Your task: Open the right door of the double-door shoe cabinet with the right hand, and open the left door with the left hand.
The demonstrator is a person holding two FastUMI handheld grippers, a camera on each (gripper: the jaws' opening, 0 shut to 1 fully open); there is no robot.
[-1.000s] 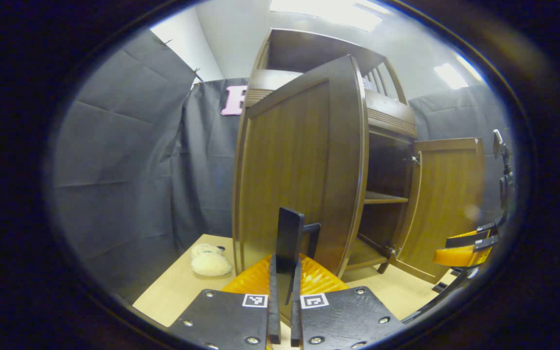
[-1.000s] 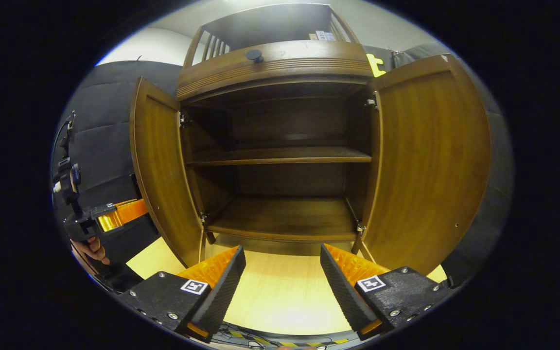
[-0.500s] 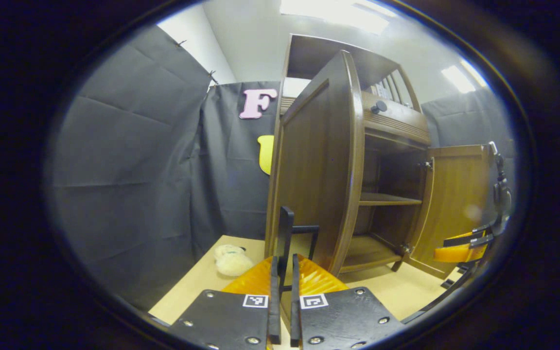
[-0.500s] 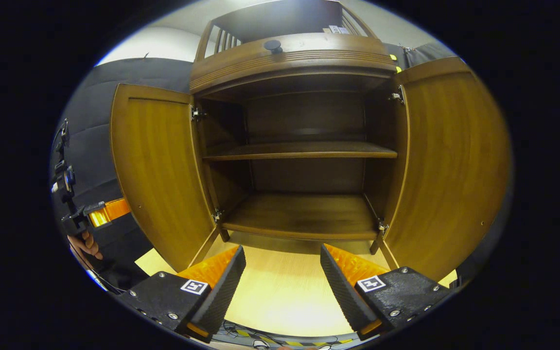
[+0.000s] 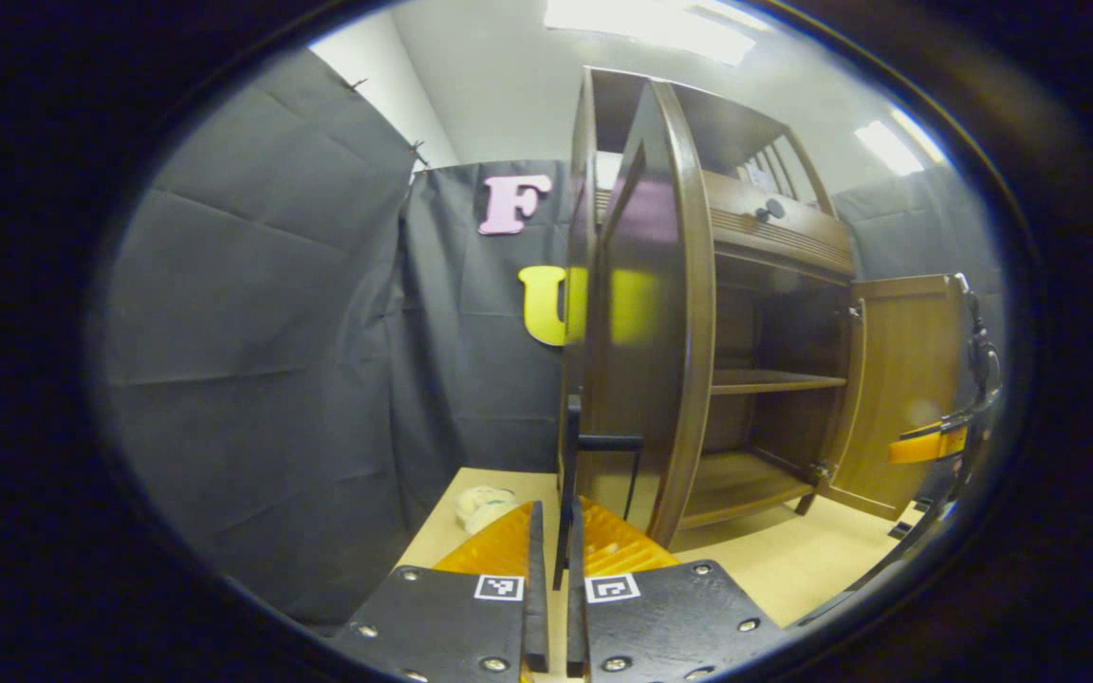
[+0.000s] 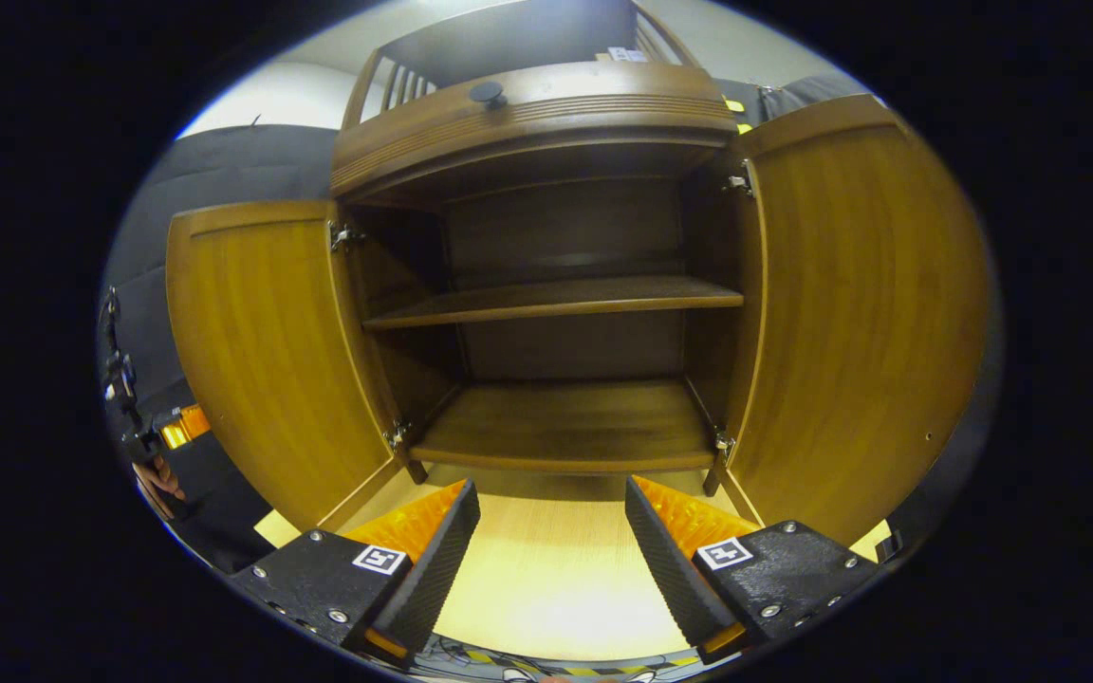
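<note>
While both doors stand open, you hold:
left gripper (image 5: pixel 552 555): clamped on left door handle (image 5: pixel 569 474);
right gripper (image 6: pixel 551 531): fingers apart, facing shoe cabinet (image 6: pixel 556 285)

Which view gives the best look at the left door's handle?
The left gripper view. The handle stands just ahead of the left gripper, whose fingers are closed on it, with the left door seen nearly edge-on. The right gripper view shows that door's inner face, swung wide.
</note>
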